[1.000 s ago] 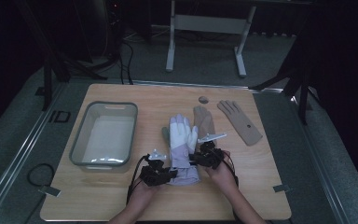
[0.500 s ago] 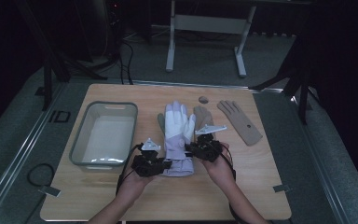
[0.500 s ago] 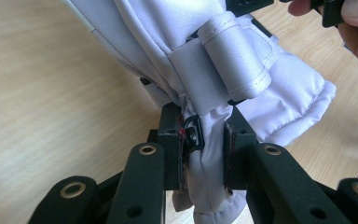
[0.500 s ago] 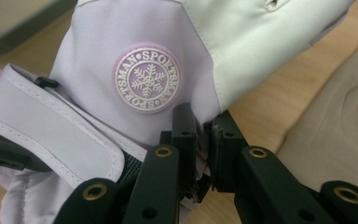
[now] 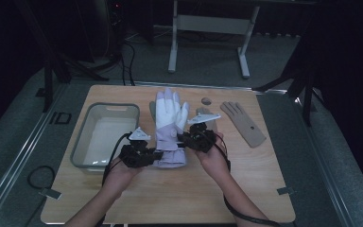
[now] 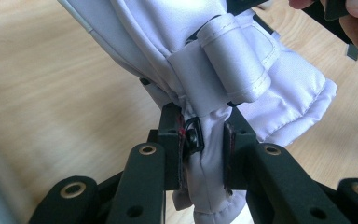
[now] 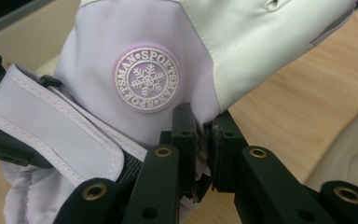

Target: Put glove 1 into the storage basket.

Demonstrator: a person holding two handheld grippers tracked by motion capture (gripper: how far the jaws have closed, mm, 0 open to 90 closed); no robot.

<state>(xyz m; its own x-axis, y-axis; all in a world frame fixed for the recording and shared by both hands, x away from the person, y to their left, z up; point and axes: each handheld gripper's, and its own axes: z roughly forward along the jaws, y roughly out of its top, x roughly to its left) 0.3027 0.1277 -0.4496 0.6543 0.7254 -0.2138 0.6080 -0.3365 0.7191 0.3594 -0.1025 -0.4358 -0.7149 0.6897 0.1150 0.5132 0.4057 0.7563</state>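
Note:
A white and lilac ski glove (image 5: 169, 124) hangs above the wooden table (image 5: 179, 194), fingers pointing away from me, held by both grippers at its cuff end. My left gripper (image 5: 152, 155) is shut on the glove's left edge near the cuff; its own view has the lilac fabric (image 6: 205, 154) and a small black ring pinched between the jaws. My right gripper (image 5: 185, 139) is shut on the glove's right edge; in its view the jaws pinch the fabric just below a round snowflake badge (image 7: 146, 79). A cuff strap (image 7: 56, 126) hangs loose.
A grey plastic tub (image 5: 105, 136) stands left of the glove. A tan glove (image 5: 244, 122) lies flat at the right, and another tan glove (image 5: 207, 115) lies partly behind the right gripper. A small round disc (image 5: 206, 100) rests near the table's far edge.
Both hands have risen and lifted the white glove off the table, its fingers now reaching farther toward the table's far edge. Both grips stay the same.

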